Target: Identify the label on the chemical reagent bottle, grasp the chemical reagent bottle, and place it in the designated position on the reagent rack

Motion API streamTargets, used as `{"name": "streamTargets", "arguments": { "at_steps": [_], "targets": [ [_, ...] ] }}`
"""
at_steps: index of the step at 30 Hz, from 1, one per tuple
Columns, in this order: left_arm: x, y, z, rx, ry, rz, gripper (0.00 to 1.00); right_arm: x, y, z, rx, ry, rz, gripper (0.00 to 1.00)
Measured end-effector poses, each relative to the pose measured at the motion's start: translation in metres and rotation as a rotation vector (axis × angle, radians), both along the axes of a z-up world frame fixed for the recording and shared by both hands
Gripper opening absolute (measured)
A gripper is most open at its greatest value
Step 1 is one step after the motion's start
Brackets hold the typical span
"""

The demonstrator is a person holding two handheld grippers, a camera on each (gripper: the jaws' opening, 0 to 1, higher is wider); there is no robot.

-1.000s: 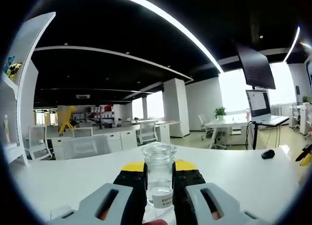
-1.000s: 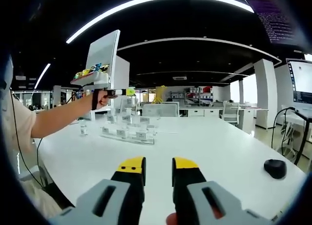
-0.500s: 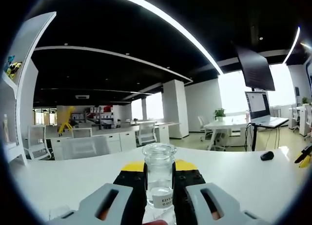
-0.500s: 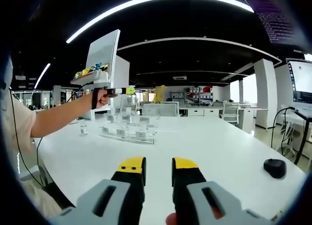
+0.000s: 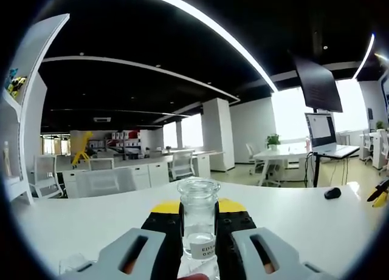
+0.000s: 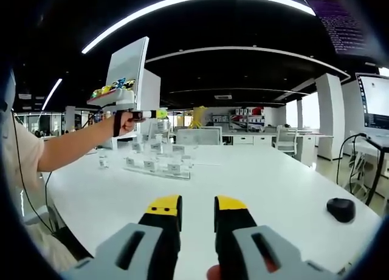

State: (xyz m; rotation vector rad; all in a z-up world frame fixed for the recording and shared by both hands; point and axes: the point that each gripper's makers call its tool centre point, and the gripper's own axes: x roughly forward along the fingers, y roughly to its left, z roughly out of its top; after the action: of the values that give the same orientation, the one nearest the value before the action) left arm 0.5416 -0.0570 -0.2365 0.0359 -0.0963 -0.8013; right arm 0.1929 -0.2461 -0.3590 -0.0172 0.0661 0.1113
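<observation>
In the left gripper view, a clear glass reagent bottle (image 5: 199, 222) with a white label reading "EDTA" stands upright between the yellow-tipped jaws of my left gripper (image 5: 199, 208), which is shut on it. In the right gripper view, my right gripper (image 6: 197, 206) hangs open above the white table (image 6: 261, 183), nothing between its jaws. Far left across that table, the reagent rack (image 6: 159, 164) holds several small labelled bottles. The left gripper (image 6: 141, 115) appears there too, held by a person's hand above the rack.
A black mouse (image 6: 341, 209) lies on the table at right; it appears also in the left gripper view (image 5: 332, 193). A white shelf unit (image 6: 129, 79) with colourful items rises behind the rack. A small bottle (image 6: 103, 161) stands left of the rack. A laptop (image 5: 325, 134) sits on a far desk.
Both views have shifted slightly. The left gripper still holds the bottle and the right stays open.
</observation>
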Motion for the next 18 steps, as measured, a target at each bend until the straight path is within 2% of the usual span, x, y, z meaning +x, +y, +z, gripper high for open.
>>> {"name": "streamTargets", "arguments": {
  "at_steps": [13, 18],
  "targets": [
    [0.000, 0.011, 0.005, 0.020, -0.008, 0.029, 0.18, 0.001, 0.000, -0.008, 0.028, 0.016, 0.017, 0.21],
    [-0.002, 0.014, 0.007, 0.021, -0.010, 0.033, 0.18, 0.001, 0.003, 0.000, 0.024, 0.005, 0.019, 0.21]
  ]
}}
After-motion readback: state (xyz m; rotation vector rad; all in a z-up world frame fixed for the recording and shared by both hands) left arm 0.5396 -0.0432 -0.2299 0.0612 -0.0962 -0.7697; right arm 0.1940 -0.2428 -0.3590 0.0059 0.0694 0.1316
